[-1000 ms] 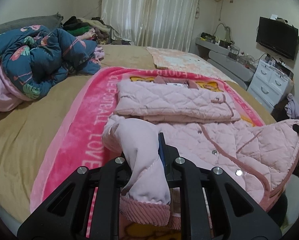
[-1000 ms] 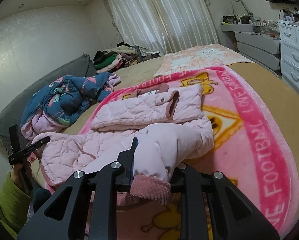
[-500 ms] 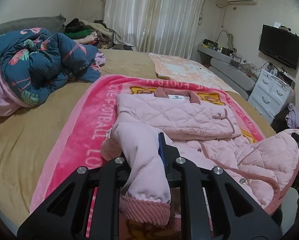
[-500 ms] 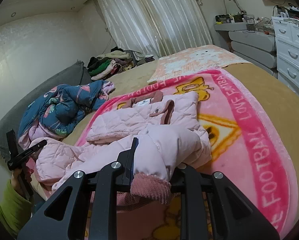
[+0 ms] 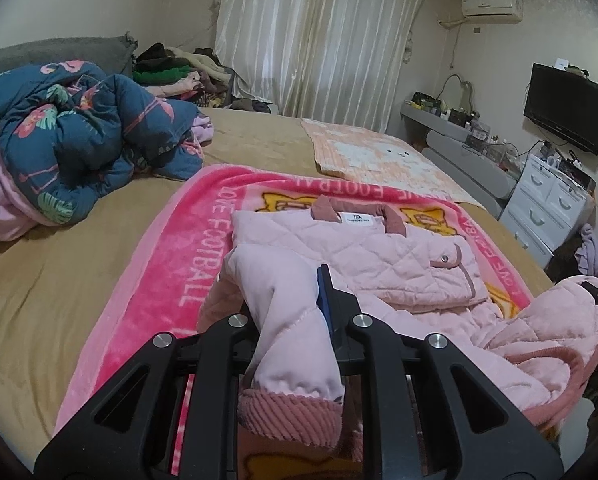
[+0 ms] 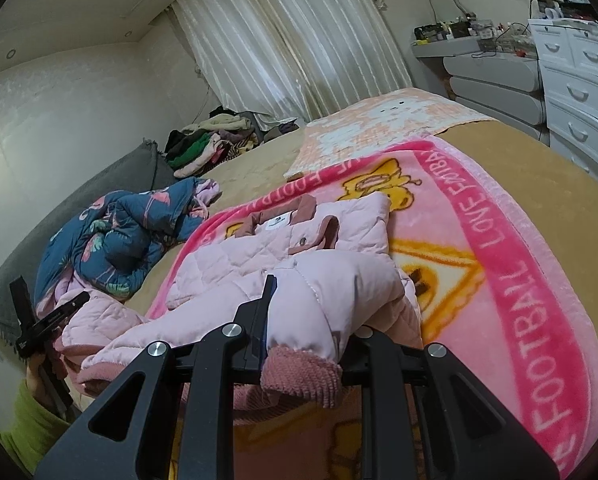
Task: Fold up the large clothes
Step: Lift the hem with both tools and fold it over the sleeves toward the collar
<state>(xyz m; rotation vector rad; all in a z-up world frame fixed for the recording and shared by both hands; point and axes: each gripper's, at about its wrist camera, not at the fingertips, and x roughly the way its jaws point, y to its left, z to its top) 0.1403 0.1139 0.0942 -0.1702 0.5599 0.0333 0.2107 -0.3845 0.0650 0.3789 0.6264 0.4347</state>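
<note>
A pink quilted jacket (image 5: 379, 256) was seen spread on a pink blanket (image 5: 187, 248) near the front edge of a tan-covered bed (image 5: 59, 272), its upper half lying flat with the collar toward the curtain (image 5: 319, 40) and its lower half lifted off the blanket. Bare bedcover was left to the blanket's left, bounded by a heaped blue floral quilt (image 5: 79, 140); behind it, a peach blanket (image 5: 371, 156) and a pile of clothes (image 5: 171, 72) were laid. White drawers (image 6: 579, 92) stood off the bed's right side. The left gripper (image 5: 289, 300) was clamped on one ribbed-cuffed corner of the jacket, and the right gripper (image 6: 311, 300) was clamped on another. "LOVE FOOTBALL" could be read along the blanket's border; a small white neck label (image 5: 359, 219) was sewn at the collar, its print too small to read.
</note>
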